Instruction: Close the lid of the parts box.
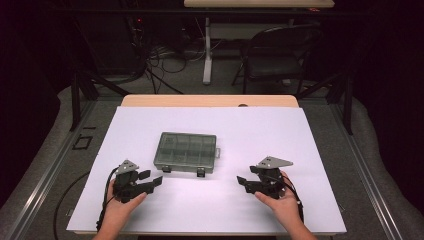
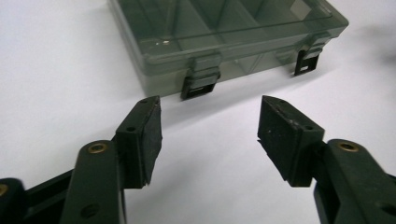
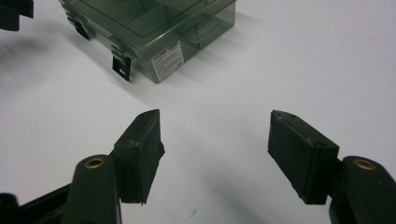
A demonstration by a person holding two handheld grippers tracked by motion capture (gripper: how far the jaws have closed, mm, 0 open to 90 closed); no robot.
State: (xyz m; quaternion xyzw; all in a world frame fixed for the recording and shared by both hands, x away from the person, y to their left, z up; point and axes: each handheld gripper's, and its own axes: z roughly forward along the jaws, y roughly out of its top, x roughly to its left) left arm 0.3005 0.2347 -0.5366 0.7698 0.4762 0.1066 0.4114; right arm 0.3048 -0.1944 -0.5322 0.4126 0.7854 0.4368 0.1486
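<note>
Black rubber-faced fingers (image 2: 144,135) of the left gripper (image 1: 150,181) spread wide, nothing between them, nothing touched, bare white surface (image 1: 280,135) under the gap. Aimed at the near front wall of the smoky translucent compartment box (image 2: 224,32), with the left-hand latch (image 2: 201,77) just beyond the tips and a second latch (image 2: 309,58) farther along the same wall. Same story at the right gripper (image 1: 246,183): fingers (image 3: 140,149) set well apart, empty, hovering over plain surface, the box's corner with its white label (image 3: 166,60) well ahead and off to the upper left of that gripper view. From the high view, box (image 1: 186,151) lying flat near the middle of the surface, lid down, both grippers just short of its near edge, one to each side, each gripped in a hand (image 1: 121,207) coming in from the bottom. Judging by the layout: very early in the work, box shut, both latches apparently hanging loose below the lid line, though whether fastened or released cannot be told for certain. Nothing lifted, nothing opened, no contents visible through the lid. Left to do, most likely: close in on the front edge, work the two latches or the lid, then deal with the compartments inside.
</note>
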